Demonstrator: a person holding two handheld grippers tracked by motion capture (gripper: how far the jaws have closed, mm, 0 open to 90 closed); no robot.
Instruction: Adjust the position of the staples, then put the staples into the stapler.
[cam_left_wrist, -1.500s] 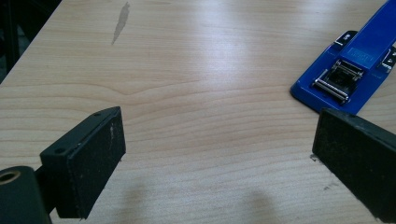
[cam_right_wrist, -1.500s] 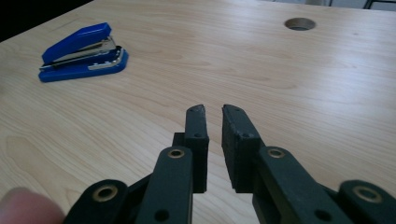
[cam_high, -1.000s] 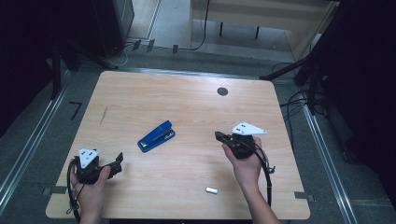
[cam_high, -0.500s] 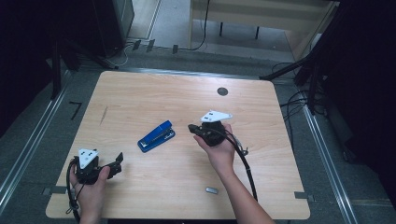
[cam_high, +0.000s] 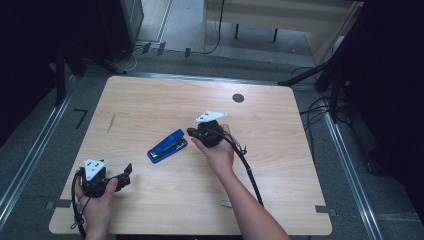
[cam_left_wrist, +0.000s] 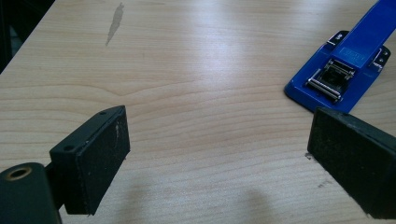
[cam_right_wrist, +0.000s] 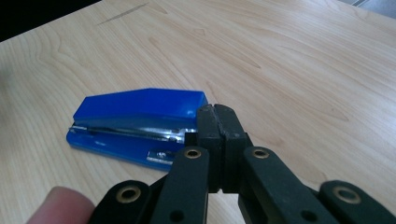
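Lying near the middle of the light wooden worktop (cam_high: 280, 165) is a blue plastic stapler with a metal inner rail (cam_high: 167, 145), and all places here are given from it. The right tongs (cam_high: 191, 133) hover just beside its hinged end, with the two black jaws pressed together and holding nothing. The left tongs (cam_high: 126, 172) rest well apart from the stapler, toward the person's edge, with the jaws wide apart. In my judgement the risk is this: if the right jaws do not part before arriving, they will push the stapler and make it slide or turn instead of gripping it.
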